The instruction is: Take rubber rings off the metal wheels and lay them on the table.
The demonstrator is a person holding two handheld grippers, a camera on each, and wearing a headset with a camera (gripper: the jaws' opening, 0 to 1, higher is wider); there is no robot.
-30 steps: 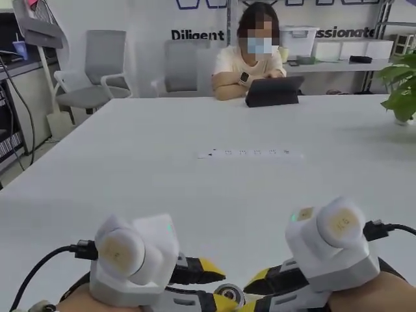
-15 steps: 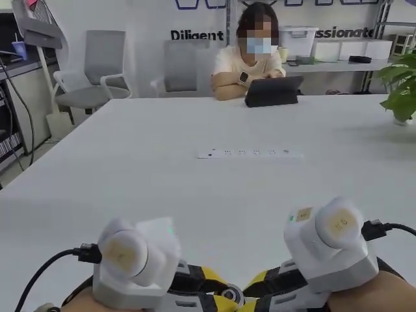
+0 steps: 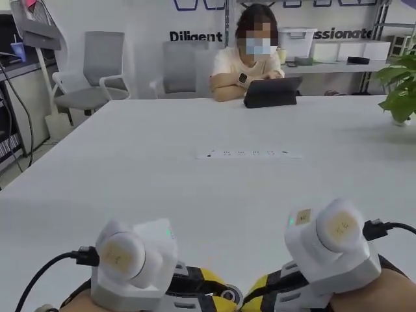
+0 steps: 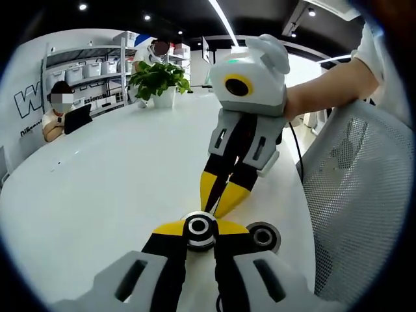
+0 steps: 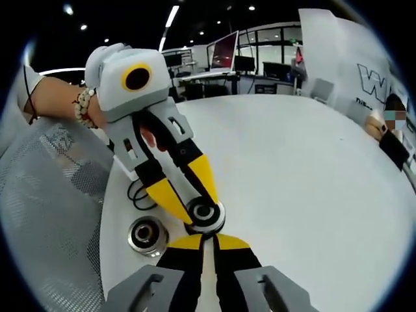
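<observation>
Over the near edge of the table (image 3: 195, 195), as I see it from my remote seat: the left gripper (image 4: 201, 227) has its yellow jaws clamped on the wheel (image 5: 206, 213), one tip on either side of the rim, so the wheel sits square between them at their very ends. The wheel lies flat, bore facing up toward my headset, its face parallel to the tabletop; being a disc, it has no long side. I cannot tell if it rests on the top or hangs just clear. The right gripper (image 5: 209, 242) meets the wheel from the opposite side, jaws together with barely a slit between them, tips at the wheel's rim; whether they nip the rubber I cannot tell. A spare wheel (image 5: 148, 234) lies flat just beside the wheel, on my side of it, bore up, touched by neither gripper. Well beyond the wheel a white strip (image 3: 250, 154) lies on the table, and farther still a person (image 3: 250, 71) sits at a tablet (image 3: 272, 91)
</observation>
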